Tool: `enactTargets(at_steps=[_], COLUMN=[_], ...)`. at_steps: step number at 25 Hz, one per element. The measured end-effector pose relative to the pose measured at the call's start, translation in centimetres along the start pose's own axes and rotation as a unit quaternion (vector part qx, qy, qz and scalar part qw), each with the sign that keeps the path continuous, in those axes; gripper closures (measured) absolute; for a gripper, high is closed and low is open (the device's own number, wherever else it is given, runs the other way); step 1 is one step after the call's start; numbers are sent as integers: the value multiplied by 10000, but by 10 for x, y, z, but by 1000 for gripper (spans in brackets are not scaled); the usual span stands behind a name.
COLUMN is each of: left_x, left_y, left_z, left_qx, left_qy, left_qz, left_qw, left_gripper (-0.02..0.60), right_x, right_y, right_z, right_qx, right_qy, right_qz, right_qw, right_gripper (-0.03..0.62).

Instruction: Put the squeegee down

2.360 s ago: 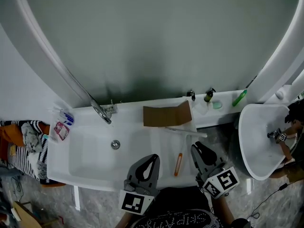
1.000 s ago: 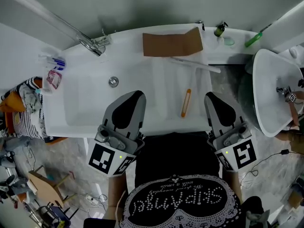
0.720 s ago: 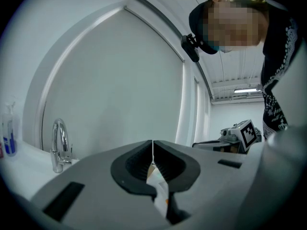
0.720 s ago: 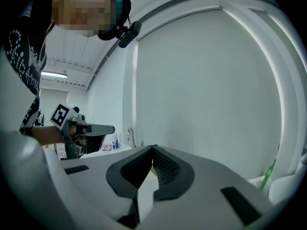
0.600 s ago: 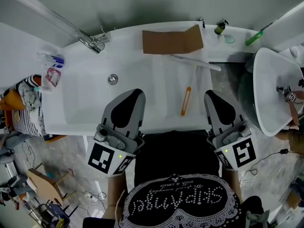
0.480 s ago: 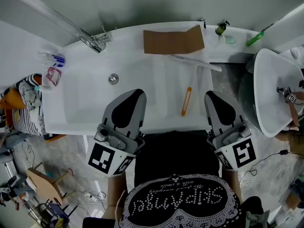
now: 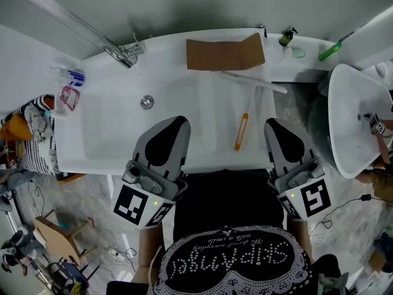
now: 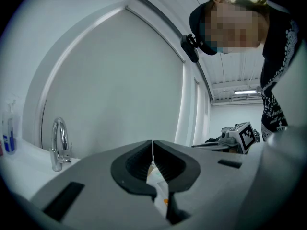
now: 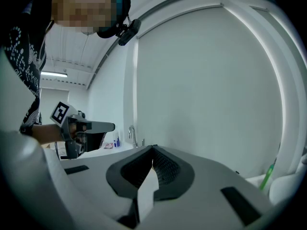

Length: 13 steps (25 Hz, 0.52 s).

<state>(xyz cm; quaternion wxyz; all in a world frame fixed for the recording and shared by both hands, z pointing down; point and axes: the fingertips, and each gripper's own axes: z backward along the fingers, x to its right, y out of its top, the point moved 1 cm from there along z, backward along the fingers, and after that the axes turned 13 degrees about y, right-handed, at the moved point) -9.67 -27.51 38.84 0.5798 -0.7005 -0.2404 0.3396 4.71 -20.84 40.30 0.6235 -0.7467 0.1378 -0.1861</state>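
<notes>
- The right claw (image 7: 274, 126) was clenched on nothing, jaws meeting; the left claw (image 7: 176, 123) was likewise shut and empty.
- Both hung near the person's body at the counter (image 7: 202, 103) edge, probably because the job looked finished.
- The squeegee (image 7: 242, 131) lay flat on the counter beyond the claws, free of both, its blade just below the cardboard sheet (image 7: 225, 53).

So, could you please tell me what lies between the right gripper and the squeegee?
Nothing: only bare white sink top separates the right gripper from the squeegee, as the head view shows.
</notes>
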Motion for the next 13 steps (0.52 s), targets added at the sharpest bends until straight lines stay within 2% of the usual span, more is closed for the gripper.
enactTargets(at_steps=[13], left_x=[4], left_y=[3], left_z=[3], left_qx=[72], left_qy=[-69], left_qz=[-16], left_qw=[9999], left_gripper=[571], right_x=[-11], right_y=[-4], right_z=[-6], right_qx=[-44], right_qy=[186], right_qz=[-54], right_qw=[9998], right_gripper=[574])
